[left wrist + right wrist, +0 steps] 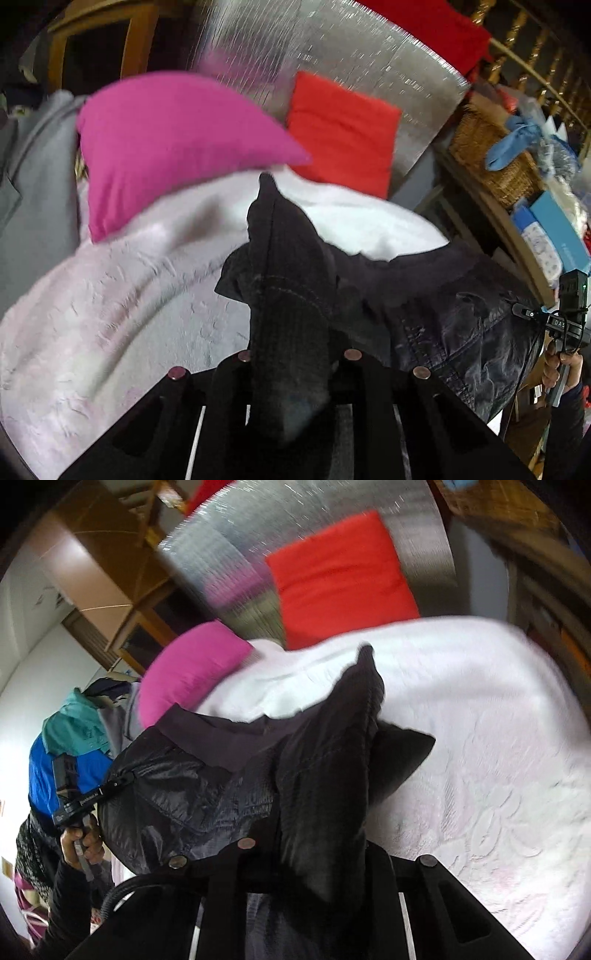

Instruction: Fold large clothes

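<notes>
A large black jacket (454,314) with a shiny quilted body and ribbed cuffs hangs stretched between my two grippers above the white bed cover (110,314). My left gripper (295,365) is shut on one ribbed black edge of it. My right gripper (321,849) is shut on another ribbed edge of the same jacket (177,794). Each view shows the other gripper and the hand that holds it: the right one (565,325) at the far right, the left one (74,805) at the far left. The fingertips are hidden by cloth.
A magenta pillow (166,147) and a red pillow (343,133) lie at the head of the bed against a silver panel (369,51). Wicker baskets (491,155) and boxes fill shelves at the right. A pile of clothes (74,738) stands at the left.
</notes>
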A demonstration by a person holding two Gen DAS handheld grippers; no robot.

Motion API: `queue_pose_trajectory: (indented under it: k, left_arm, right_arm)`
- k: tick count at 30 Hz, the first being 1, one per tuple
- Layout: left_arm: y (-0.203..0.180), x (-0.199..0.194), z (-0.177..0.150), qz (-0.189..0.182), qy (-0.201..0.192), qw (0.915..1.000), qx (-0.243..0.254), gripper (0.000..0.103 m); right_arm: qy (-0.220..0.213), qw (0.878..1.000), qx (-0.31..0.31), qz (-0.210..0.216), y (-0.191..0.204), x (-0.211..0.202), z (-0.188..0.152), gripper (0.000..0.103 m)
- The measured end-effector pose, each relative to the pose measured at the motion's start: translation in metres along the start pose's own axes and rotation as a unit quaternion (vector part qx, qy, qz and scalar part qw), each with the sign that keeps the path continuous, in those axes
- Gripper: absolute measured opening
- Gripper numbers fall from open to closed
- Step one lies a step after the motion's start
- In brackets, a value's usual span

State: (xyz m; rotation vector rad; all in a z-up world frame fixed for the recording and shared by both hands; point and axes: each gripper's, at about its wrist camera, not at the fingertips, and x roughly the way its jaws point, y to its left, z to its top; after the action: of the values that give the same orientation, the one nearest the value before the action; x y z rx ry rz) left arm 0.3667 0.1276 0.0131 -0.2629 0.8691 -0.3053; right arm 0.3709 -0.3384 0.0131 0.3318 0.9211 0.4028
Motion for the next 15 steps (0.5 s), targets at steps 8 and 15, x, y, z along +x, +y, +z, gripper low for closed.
queue_pose_trajectory:
  k: [8, 15]
  left_arm:
    - [-0.005, -0.08, -0.036, -0.029, -0.066, 0.9974, 0.001, 0.016]
    - [0.01, -0.074, -0.1, -0.035, -0.055, 0.9977, -0.022, 0.016]
  right_arm:
    - [-0.045, 0.999, -0.023, 0.007, 0.016, -0.069, -0.042, 0.018]
    - [-0.04, 0.999, -0.012, 0.007, 0.001, -0.067, -0.106, 0.018]
